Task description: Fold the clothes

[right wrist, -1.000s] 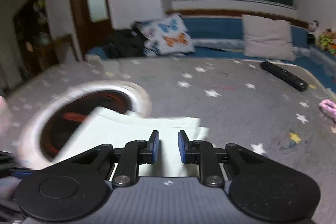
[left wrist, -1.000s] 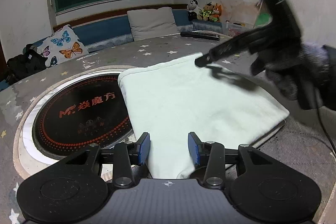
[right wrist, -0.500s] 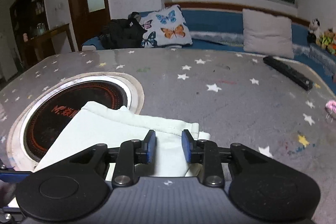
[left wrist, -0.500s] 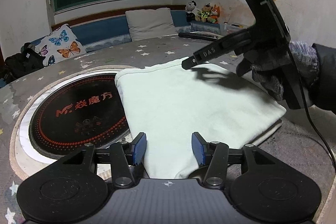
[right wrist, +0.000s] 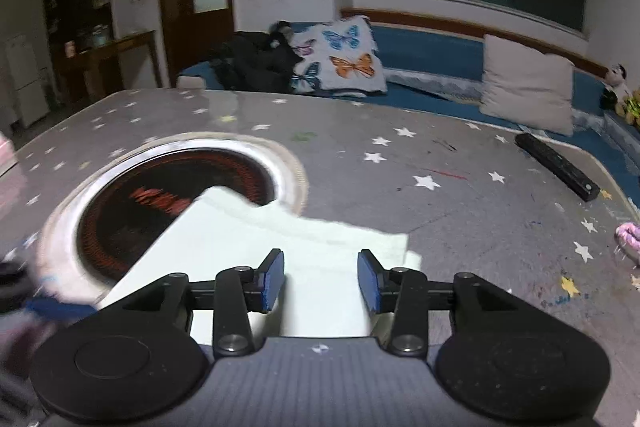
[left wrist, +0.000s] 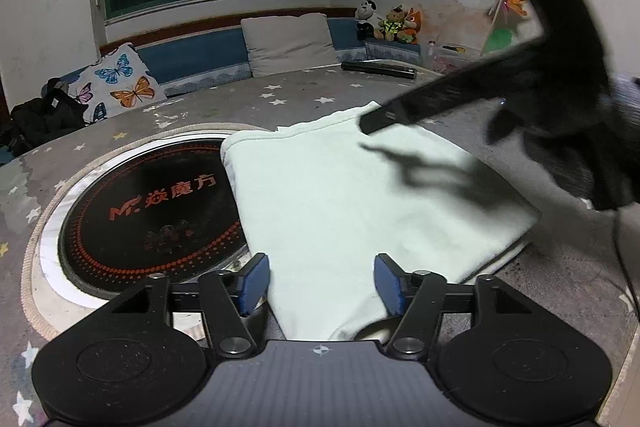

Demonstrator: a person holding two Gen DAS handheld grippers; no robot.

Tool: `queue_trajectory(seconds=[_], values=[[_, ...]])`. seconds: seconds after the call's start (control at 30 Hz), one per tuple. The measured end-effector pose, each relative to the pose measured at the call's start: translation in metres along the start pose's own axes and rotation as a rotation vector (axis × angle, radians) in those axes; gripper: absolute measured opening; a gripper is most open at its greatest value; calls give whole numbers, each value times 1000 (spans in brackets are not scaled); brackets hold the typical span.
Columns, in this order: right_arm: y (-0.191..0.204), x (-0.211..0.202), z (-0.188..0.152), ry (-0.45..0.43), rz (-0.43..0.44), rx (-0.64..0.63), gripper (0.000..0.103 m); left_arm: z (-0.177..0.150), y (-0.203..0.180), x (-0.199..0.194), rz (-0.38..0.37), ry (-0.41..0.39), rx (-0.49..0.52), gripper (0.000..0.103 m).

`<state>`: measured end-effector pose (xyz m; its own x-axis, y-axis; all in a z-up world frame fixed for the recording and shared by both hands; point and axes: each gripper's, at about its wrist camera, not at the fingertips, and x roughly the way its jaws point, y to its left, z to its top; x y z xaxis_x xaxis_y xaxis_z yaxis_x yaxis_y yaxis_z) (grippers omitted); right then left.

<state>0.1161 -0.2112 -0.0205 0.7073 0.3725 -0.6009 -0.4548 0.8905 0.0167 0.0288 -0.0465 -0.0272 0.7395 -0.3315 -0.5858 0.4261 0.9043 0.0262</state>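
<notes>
nearby, black bar and cooktop flank folded cloth.

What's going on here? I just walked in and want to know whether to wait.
A person with a gripper in each hand is folding a pale cloth on a star-patterned table, partly over a round black cooktop. The cloth lies folded flat. Both the left gripper and right gripper are opening, neither gripping it.

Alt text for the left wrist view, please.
A folded pale cloth lies on a star-patterned table, partly over a round black cooktop. The left claw is opening around its near edge; the right claw hovers beyond.
</notes>
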Motion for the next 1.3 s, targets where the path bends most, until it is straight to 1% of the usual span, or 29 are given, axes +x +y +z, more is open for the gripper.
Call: queue_trajectory(seconds=[0.07,0.2,0.23,0.27,0.3,0.43,0.53,0.6,0.73,0.8,0.83,0.87,1.0,1.07,1.17,1.3], values=[[8,-16,-7,1,25,-19,42,0,1,-2,6,3,-7,65],[25,-39,-34,26,65,-28,43,-1,2,-7,20,15,-24,70],[29,-44,-41,30,69,-33,45,-1,1,-8,25,19,-28,70],[33,-49,-48,30,69,-43,49,-1,1,-9,31,21,-31,72],[37,-53,-54,30,65,-55,51,-1,1,-10,36,24,-34,74],[54,-69,-75,11,34,-116,53,-3,-3,-16,58,30,-37,80],[59,-77,-87,-3,27,-109,56,-4,-5,-20,72,34,-38,84],[62,-79,-94,-14,7,-118,56,-5,-6,-22,80,38,-39,89],[62,-87,-96,-43,21,-87,64,-8,-6,-26,97,40,-44,96],[60,-90,-96,-55,18,-71,71,-10,-5,-27,106,42,-49,100],[59,-91,-96,-59,15,-64,77,-10,-5,-28,110,43,-52,101],[58,-92,-97,-63,12,-56,80,-11,-4,-28,112,43,-55,103],[56,-96,-98,-79,4,-32,88,-12,-3,-32,111,40,-65,103],[55,-98,-99,-89,-3,-22,98,-12,-3,-33,110,37,-70,103],[57,-102,-98,-110,-24,-9,103,-13,-3,-35,110,32,-77,103],[58,-107,-97,-126,-33,5,103,-13,-3,-37,114,26,-84,103]])
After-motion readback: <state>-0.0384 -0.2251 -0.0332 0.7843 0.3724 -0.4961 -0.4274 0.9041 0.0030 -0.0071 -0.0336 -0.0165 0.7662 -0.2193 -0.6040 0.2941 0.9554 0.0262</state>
